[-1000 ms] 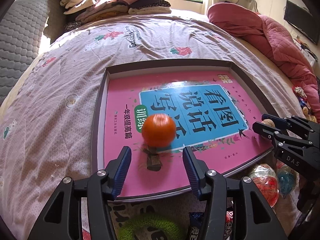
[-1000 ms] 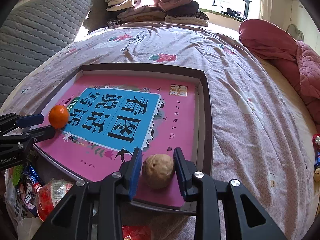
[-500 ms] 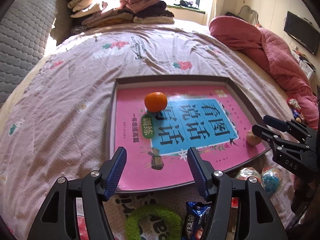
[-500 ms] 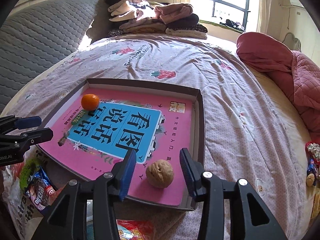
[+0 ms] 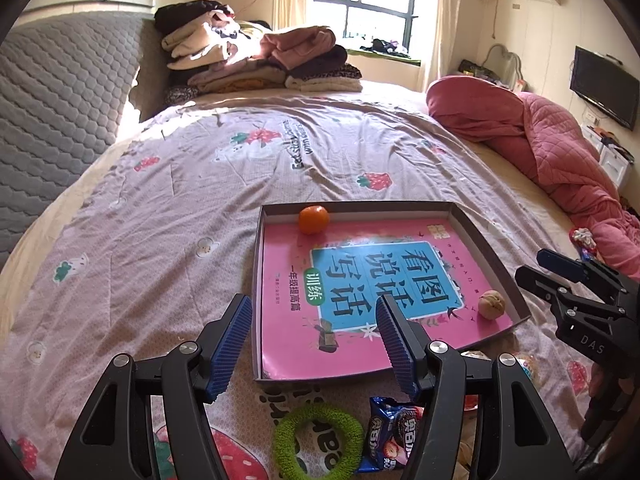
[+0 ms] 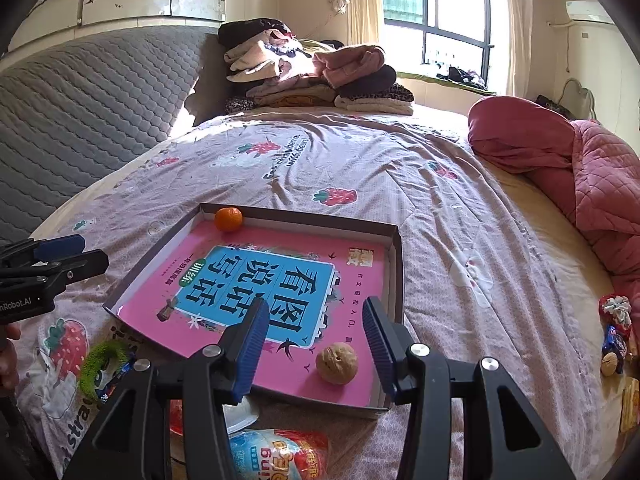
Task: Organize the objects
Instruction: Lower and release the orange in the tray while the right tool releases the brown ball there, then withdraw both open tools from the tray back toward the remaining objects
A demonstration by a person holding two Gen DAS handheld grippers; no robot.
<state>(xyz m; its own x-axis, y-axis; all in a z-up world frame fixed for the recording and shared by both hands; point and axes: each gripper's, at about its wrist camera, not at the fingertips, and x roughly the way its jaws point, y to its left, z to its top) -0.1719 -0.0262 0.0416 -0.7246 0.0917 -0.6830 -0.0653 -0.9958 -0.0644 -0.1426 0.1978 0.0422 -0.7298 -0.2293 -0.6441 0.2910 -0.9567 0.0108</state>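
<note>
Shallow cardboard tray (image 5: 486,236) on quilted bedspread (image 5: 160,216): round orange (image 5: 313,219) at far rim, wrinkled walnut (image 6: 337,362) near corner. Left gripper (image 5: 314,334) just widened, empty; right gripper (image 6: 314,340) open, empty, jaws unchanging.

bed (image 5: 168,216): strawberry-print cover | folded clothes (image 5: 256,60): piled at far end | pink quilt (image 5: 560,152): bunched along right edge | headboard (image 6: 80,112): grey quilted | window (image 6: 436,12): bright | TV (image 5: 604,86): wall-mounted
</note>
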